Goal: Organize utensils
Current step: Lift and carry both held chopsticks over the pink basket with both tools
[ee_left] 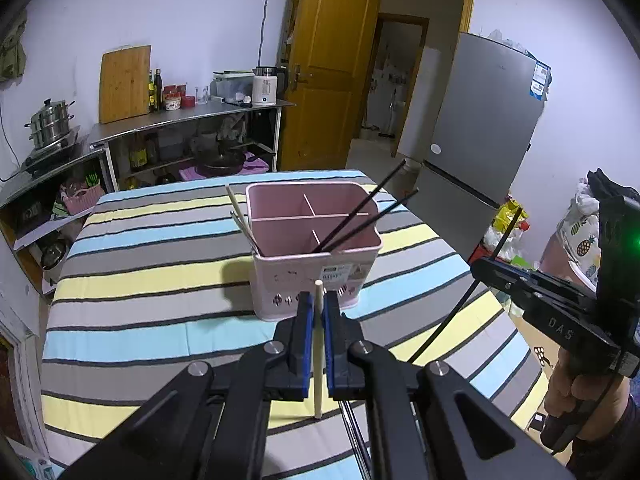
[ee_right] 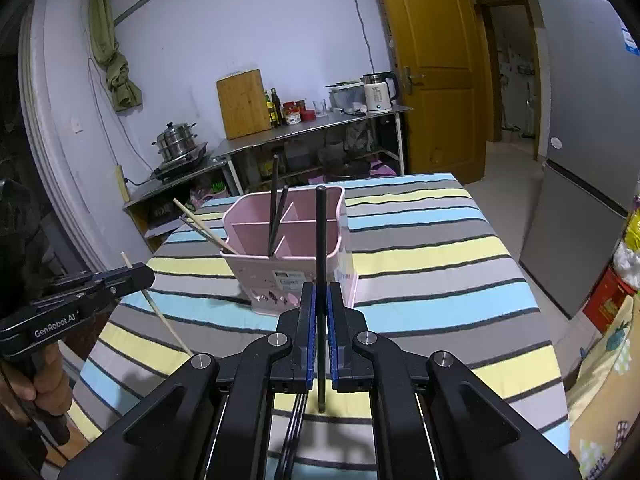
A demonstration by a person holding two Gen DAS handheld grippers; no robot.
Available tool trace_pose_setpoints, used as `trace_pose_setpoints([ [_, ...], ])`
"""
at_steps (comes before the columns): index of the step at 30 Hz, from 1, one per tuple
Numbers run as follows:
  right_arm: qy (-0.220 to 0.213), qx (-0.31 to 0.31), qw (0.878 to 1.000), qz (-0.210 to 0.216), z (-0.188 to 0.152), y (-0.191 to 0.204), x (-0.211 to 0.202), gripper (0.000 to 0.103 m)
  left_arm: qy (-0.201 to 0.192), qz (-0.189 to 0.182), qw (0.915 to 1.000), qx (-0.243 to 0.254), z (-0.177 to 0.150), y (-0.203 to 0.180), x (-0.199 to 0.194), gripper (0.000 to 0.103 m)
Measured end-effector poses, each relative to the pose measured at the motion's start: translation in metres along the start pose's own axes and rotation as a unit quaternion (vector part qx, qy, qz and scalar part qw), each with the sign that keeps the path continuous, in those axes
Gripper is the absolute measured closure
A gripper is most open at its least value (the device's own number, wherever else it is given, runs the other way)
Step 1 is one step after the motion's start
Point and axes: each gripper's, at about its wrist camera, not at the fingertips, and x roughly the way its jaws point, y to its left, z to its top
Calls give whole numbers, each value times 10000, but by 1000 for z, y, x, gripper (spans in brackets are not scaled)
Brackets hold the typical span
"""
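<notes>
1. The left claw (ee_left: pixel 318 312), at the bottom centre of its own view, is clamped on a pale wooden chopstick (ee_left: pixel 318 344) that stands upright between the blue pads, its top poking above the fingertips and its lower end hanging below them.
2. The right claw (ee_right: pixel 321 312), at the bottom centre of its own view, is clamped on a black chopstick (ee_right: pixel 321 264) held upright, whose top reaches up in front of the pink bin.
3. In the left view the right claw shows at the right edge with the black chopstick slanting through it, and a hand (ee_left: pixel 580 392) wraps its handle at the lower right.
4. Just beyond both claws, in the middle of each frame, stands a pink bin (ee_left: pixel 316 276) with inner walls dividing it into compartments.
5. Two black chopsticks (ee_left: pixel 360 220) lean in one compartment, their tips sticking out toward the upper right in the left view.
6. Pale wooden chopsticks (ee_right: pixel 200 226) lean out over the bin's left rim.
7. The bin rests on a table under a striped cloth (ee_left: pixel 152 280) of blue, yellow and grey bands.
8. Behind it, in the upper left, a steel shelf (ee_left: pixel 192 118) carries a cutting board (ee_left: pixel 125 84), bottles and a kettle (ee_left: pixel 266 86).
</notes>
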Motion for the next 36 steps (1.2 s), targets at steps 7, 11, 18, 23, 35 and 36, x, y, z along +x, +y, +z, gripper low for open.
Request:
trace_pose_setpoints([
  [7,7,-55,10000,-8,-1,-2,-9,98,85,-19,10000,2,-5,-2,-6,97],
  [11,-81,-87,9999,4,2,0,-16,98,89,14,10000,24,-5,-3,-10,97],
  [18,-291,-165,9994,120,17,10,-26,98,8,-12,10000,24,9,-1,-22,97],
  [23,-420,-243,9985,244,29,23,-27,98,-107,-47,9999,114,28,-1,-31,97],
  [35,-978,-359,9939,377,82,50,-24,98,-517,-34,9986,111,96,6,-37,97],
  [36,-1020,-368,9934,363,85,51,-23,98,-559,-18,9984,99,101,7,-37,97],
])
